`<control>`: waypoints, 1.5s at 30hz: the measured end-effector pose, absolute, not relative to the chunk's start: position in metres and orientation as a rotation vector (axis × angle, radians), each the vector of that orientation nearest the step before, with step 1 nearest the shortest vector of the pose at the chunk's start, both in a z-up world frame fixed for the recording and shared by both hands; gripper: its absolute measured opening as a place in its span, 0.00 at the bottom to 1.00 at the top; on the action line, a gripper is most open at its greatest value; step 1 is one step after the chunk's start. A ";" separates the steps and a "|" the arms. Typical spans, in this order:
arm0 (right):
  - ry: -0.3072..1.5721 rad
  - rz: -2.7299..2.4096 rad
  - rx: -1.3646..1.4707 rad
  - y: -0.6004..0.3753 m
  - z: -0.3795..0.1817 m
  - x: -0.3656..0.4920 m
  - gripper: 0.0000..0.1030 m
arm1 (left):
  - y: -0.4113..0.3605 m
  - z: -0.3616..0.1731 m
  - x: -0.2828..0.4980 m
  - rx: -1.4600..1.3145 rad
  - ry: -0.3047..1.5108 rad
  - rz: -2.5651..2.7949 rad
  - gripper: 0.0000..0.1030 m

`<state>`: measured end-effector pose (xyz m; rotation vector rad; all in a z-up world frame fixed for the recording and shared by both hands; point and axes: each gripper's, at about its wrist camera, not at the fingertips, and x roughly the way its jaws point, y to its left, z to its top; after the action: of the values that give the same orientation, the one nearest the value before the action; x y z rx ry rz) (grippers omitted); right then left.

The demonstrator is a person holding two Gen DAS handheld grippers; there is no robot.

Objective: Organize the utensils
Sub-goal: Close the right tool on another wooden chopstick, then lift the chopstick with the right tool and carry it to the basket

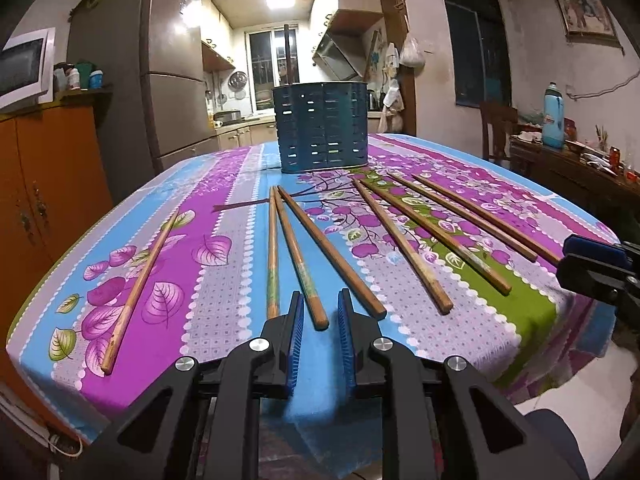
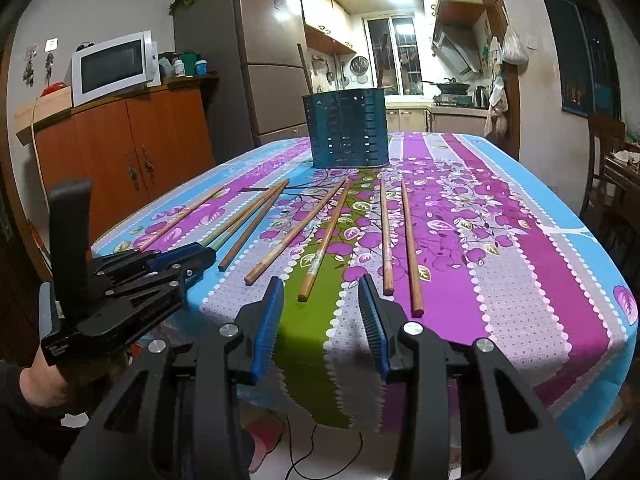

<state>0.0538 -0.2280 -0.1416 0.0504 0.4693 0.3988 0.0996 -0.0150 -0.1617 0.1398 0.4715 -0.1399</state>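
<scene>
Tablecloth (image 1: 224,240) w/ chopsticks (image 1: 332,256); left tool (image 1: 320,304) & right tool (image 2: 320,292) wide, empty.

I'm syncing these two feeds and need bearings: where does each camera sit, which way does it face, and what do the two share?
Left wrist: sits on the left gripper at the table's near edge, facing the blue utensil holder; its own open fingers flank a chopstick, and the right gripper shows at the right edge.
Right wrist: sits on the right gripper, further right, facing the same holder; the left gripper and holding hand show.
Shared: holder, chopsticks, tablecloth.
</scene>
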 end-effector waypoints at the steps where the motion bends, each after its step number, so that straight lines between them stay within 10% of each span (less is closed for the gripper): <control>1: 0.464 0.402 0.047 -0.227 -0.142 0.054 0.36 | -0.016 -0.162 0.100 0.139 0.468 -0.134 0.19; 45: 0.423 0.348 0.010 -0.193 -0.169 0.080 0.06 | -0.022 -0.168 0.098 0.122 0.419 -0.090 0.11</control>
<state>0.0801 -0.1933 -0.1691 0.0100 0.4232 0.3478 0.0976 -0.0219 -0.1679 0.1220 0.4189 -0.0897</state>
